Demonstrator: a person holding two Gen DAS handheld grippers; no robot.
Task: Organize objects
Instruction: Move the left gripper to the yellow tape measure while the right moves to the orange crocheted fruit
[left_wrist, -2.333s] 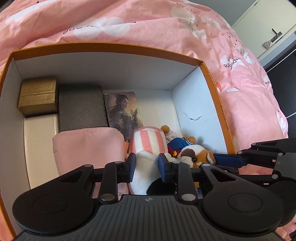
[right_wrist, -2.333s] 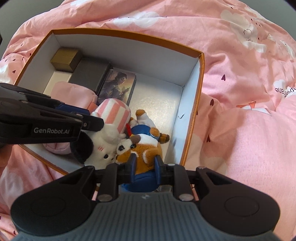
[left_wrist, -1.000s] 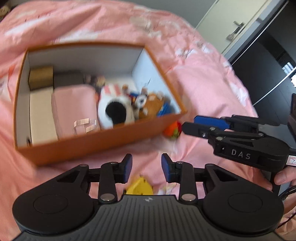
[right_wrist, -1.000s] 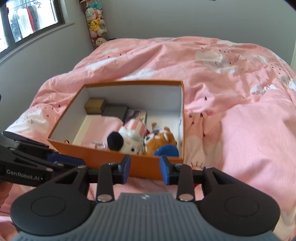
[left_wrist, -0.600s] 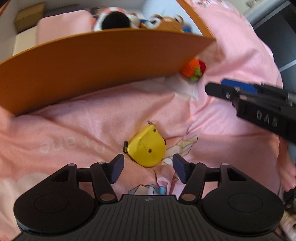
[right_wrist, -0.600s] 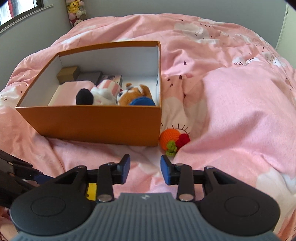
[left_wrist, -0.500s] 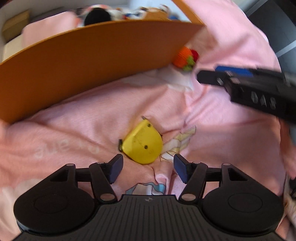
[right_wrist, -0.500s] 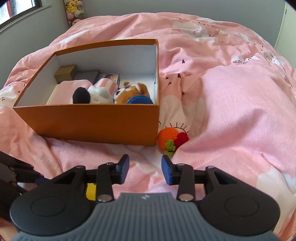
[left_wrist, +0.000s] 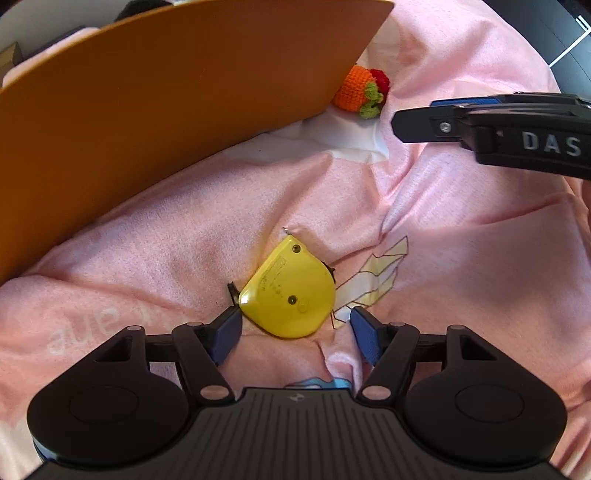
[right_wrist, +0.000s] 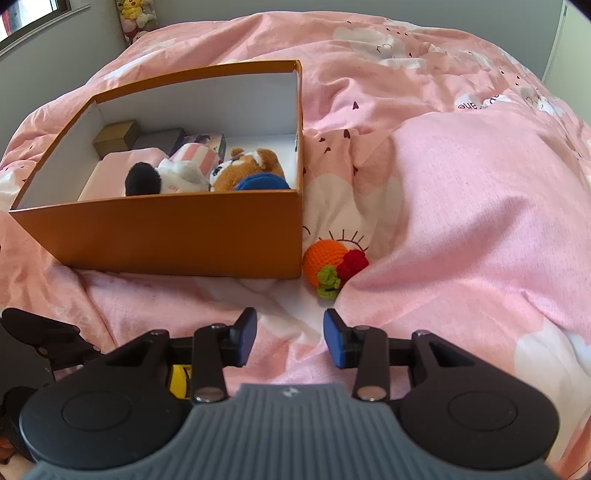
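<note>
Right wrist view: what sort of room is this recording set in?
Most likely a bedroom. The work surface is a bed under a pink duvet, plush toys are stacked in the far corner beside a window, and an orange box of belongings sits on the bedding.

Your left wrist camera looks steeply down along its fingers, close over the pink duvet (left_wrist: 461, 266), with a yellow tape measure (left_wrist: 288, 291) just ahead and the orange box's (left_wrist: 166, 92) near wall filling the upper left. Your right wrist camera sits farther back and faces less steeply down, taking in the open orange box (right_wrist: 177, 236) and the bed beyond. Both views share the box's near wall and the crocheted orange toy (left_wrist: 360, 92) (right_wrist: 328, 264) at its corner.
</note>
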